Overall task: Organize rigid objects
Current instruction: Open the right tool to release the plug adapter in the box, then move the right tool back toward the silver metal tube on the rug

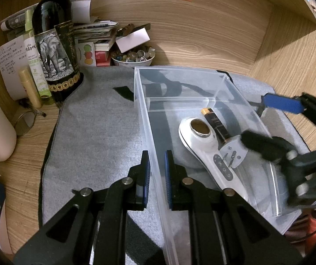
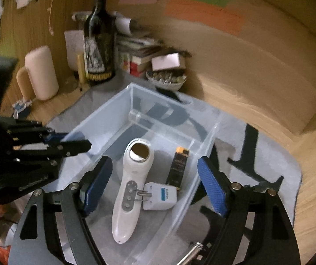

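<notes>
From the left wrist, a wine bottle (image 1: 55,42) is standing at the back left of the desk, with a stack of papers (image 1: 96,29) and a bowl (image 1: 133,58) of small stones crowding behind it, and a beige tube (image 1: 29,87) leaning by the bottle's foot. A grey mat (image 1: 96,132) is covering the desk, and the clear bin (image 1: 149,119) is sitting on it. Inside the bin a white massager (image 1: 198,138) is lying flat, a dark tube (image 1: 216,124) is lying just beside its head, and a white plug (image 1: 233,151) is resting against the massager's handle. The left gripper (image 1: 157,163) is pinching the bin's near wall, pads pressed on either side of the plastic. The right gripper (image 1: 268,121) is hovering over the bin's right side, blurred. Switching to the right wrist, the same bottle (image 2: 100,44) is standing behind the bin (image 2: 118,108), with a beige cylinder (image 2: 42,75) off to the left. The right gripper (image 2: 154,176) is standing spread wide and holding nothing, its pads well clear of the massager (image 2: 128,190), plug (image 2: 161,195) and tube (image 2: 177,166) lying below between them. The bin's right wall is crossing just in front of the right pad. The left gripper (image 2: 69,140) is reaching in from the left at the bin's wall.
</notes>
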Demonstrator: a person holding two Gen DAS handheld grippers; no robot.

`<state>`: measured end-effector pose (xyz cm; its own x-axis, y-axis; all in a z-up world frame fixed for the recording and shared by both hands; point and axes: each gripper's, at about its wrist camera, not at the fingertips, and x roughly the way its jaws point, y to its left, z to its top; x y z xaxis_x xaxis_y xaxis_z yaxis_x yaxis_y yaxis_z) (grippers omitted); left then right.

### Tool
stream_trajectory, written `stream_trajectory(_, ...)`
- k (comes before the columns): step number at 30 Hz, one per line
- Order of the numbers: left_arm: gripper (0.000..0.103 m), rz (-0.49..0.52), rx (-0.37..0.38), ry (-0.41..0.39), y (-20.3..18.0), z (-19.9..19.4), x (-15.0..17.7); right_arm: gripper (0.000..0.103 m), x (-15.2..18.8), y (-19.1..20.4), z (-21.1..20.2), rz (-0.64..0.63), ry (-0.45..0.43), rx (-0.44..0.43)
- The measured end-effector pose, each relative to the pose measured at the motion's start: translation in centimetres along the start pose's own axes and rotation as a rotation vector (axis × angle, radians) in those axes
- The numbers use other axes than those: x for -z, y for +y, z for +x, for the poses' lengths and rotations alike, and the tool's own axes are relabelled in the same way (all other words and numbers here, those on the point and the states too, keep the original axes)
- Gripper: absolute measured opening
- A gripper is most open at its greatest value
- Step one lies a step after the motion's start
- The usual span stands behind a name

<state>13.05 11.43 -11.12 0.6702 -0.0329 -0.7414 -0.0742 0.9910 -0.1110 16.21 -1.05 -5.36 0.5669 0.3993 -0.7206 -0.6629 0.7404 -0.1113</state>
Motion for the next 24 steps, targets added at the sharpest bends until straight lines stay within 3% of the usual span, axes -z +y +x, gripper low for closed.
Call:
stream_trajectory(8,0.012,0.000,0.001,0.000,0.0,0.0,0.0,0.082,0.6,-2.9,-4.7,0.070,-0.110,0.077)
stream_trajectory(12,0.012,0.000,0.001,0.000,0.0,0.0,0.0,0.083,1.8,-4.5,-6.0,0.111,-0.114,0.126)
stream_trajectory(19,0.012,0.002,0.001,-0.001,0.1,0.0,0.1,0.083,6.2,-6.9,-5.7,0.192,-0.017,0.172)
stream_trajectory(24,0.012,0.004,-0.001,0.000,0.1,0.0,0.1,0.083,10.1,-7.3,-5.1,0.262,0.063,0.155)
